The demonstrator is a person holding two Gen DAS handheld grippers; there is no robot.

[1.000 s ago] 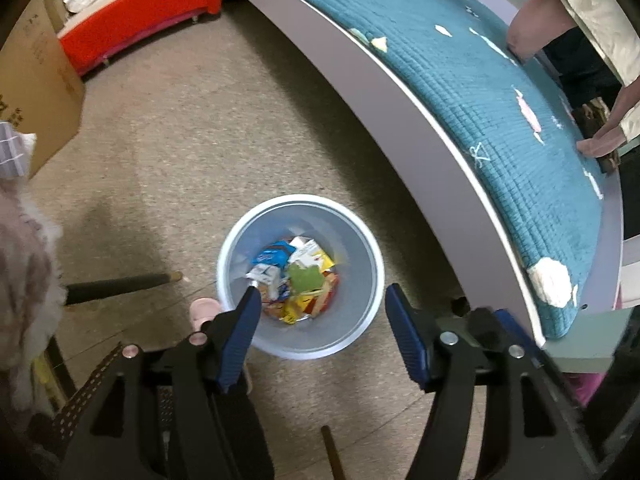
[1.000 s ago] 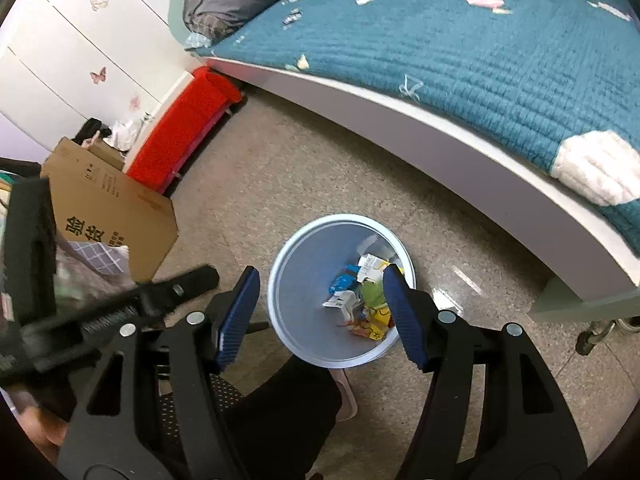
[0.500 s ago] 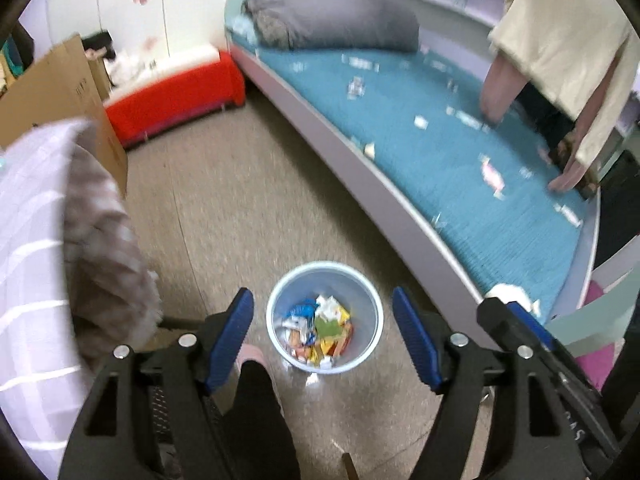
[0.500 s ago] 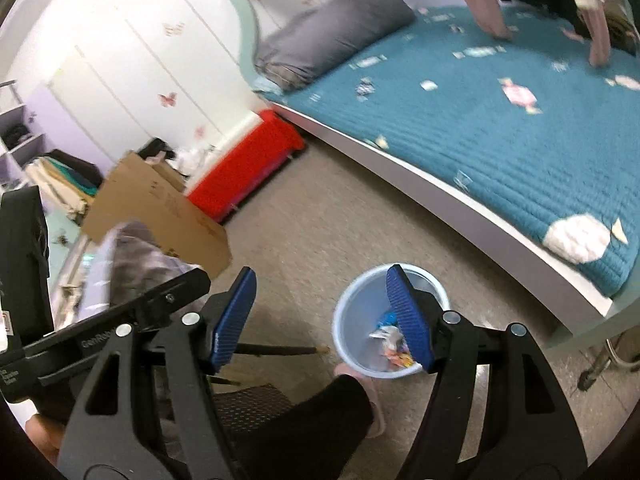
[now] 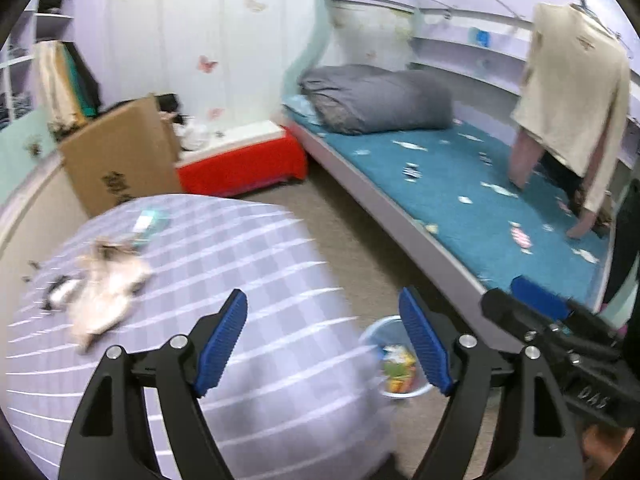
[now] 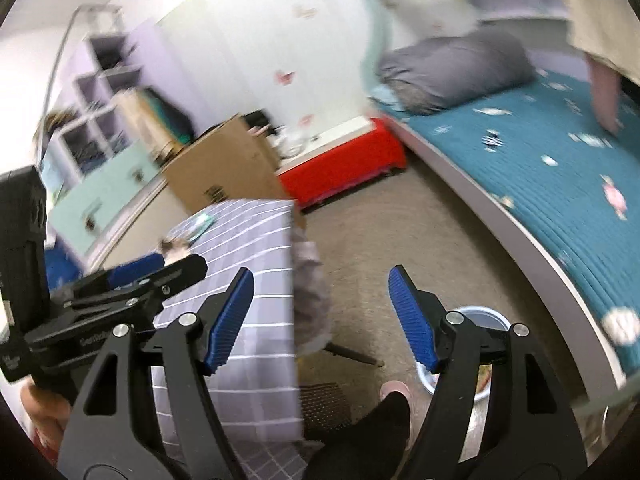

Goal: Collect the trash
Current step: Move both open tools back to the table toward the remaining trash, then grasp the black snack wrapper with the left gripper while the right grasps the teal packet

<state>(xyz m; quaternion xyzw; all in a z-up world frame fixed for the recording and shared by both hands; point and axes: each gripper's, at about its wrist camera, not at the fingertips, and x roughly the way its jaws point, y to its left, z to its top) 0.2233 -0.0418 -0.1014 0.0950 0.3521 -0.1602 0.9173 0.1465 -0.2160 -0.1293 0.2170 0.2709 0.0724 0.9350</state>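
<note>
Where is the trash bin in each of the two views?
Left wrist view: the bin is at the lower middle, on the floor, partly behind the right finger of the left claw.
Right wrist view: the bin is at the lower right, mostly hidden behind the right claw.
Shared landmark: the red box.

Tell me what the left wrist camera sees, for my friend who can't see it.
The left gripper has its blue jaws opening with nothing between them, above a table with a checked purple cloth. A trash bin with colourful wrappers stands on the floor beside a bed with a teal cover strewn with scraps.
</note>
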